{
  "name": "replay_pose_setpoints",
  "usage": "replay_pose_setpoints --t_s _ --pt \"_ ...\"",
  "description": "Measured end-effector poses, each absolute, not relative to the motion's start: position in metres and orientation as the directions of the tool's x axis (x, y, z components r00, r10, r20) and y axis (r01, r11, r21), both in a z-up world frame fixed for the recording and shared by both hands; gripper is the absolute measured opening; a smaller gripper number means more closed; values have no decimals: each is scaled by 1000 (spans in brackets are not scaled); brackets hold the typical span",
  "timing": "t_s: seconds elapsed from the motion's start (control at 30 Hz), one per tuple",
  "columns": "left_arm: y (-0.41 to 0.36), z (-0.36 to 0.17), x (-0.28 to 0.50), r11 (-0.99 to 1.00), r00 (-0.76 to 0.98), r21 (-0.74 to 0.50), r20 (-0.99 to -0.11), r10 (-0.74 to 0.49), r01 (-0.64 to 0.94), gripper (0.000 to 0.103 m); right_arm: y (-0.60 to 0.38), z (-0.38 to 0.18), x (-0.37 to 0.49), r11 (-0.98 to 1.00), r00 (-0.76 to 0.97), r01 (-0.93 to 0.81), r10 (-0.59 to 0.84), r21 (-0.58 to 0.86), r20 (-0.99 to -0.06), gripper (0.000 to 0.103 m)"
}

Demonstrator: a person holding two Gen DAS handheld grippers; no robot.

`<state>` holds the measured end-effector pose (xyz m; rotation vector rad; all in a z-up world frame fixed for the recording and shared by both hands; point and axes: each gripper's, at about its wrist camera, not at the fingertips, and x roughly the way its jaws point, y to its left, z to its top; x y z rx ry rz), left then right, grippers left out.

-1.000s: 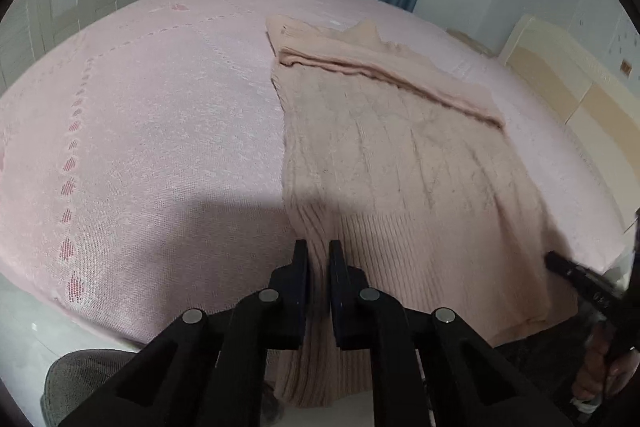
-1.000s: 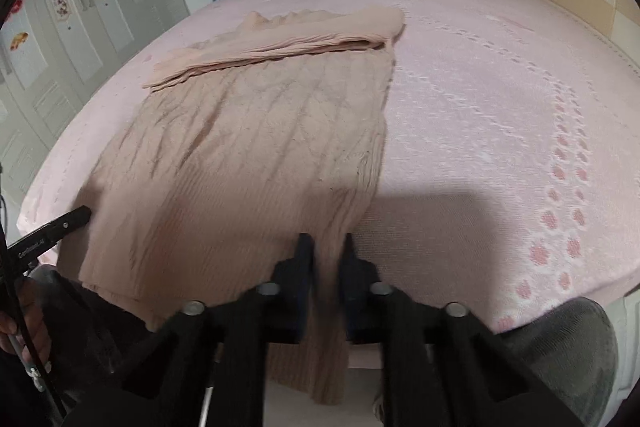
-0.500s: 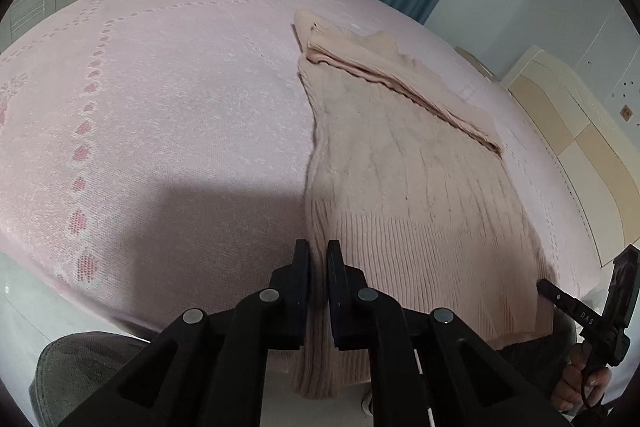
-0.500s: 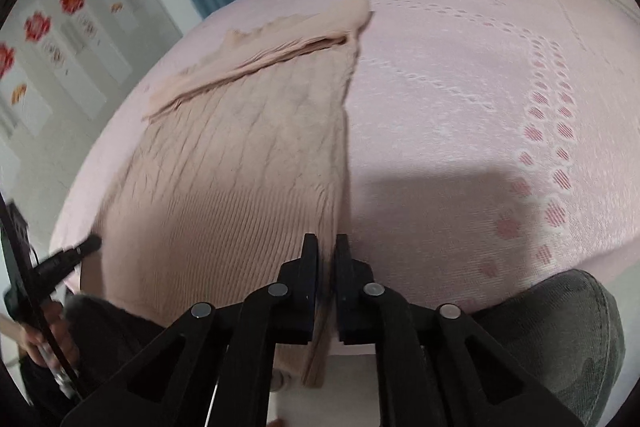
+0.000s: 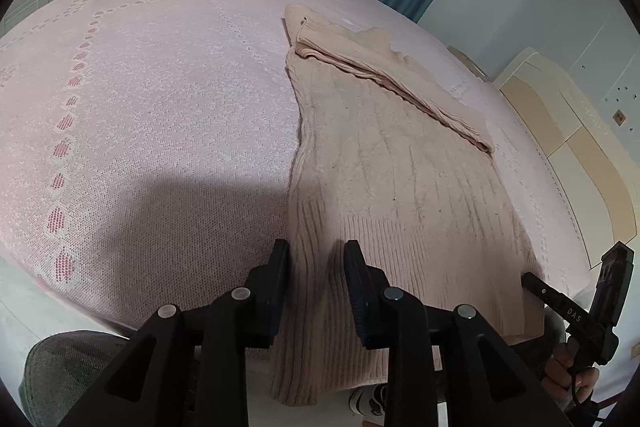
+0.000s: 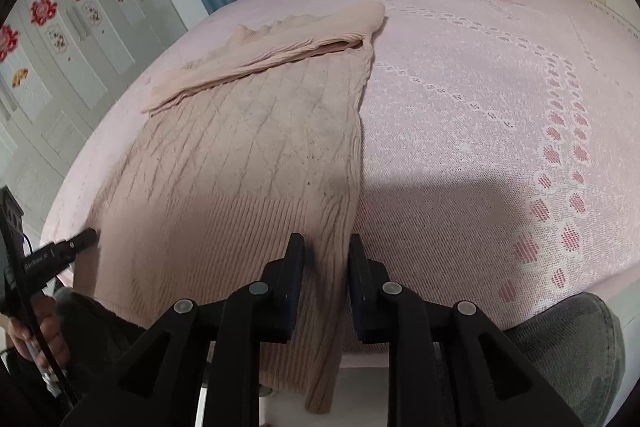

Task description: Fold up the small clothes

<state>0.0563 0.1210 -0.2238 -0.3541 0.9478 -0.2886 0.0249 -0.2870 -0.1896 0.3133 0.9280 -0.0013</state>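
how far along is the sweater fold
Done: the sweater lies flat on the bed, sleeves folded across its top. In hand: the left tool and right tool are each at a hem corner, jaws opening, knit between them but not pinched. Left: the body is unfolded, its hem hanging off the bed edge.

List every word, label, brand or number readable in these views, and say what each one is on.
"DAS": white letters on the finger of the right claw, seen from the left wrist view.
White lettering on the finger of the left claw, seen from the right wrist view: too blurred to read.
Sweater: no text visible.
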Motion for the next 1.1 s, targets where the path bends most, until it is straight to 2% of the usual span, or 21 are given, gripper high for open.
replay_pose_setpoints --t_s 0.2,0.43,1.1 --pt "119 -223 55 906 555 -412 -734 -390 92 32 -293 -191 25 944 595 129 170 303 -785 22" --pt "118 -222 56 905 555 -414 -733 -395 97 34 -286 -190 24 957 595 122 142 263 -791 22" --pt "113 -222 55 913 557 -392 -737 -384 110 39 -287 -192 24 958 600 117 141 260 -788 23"
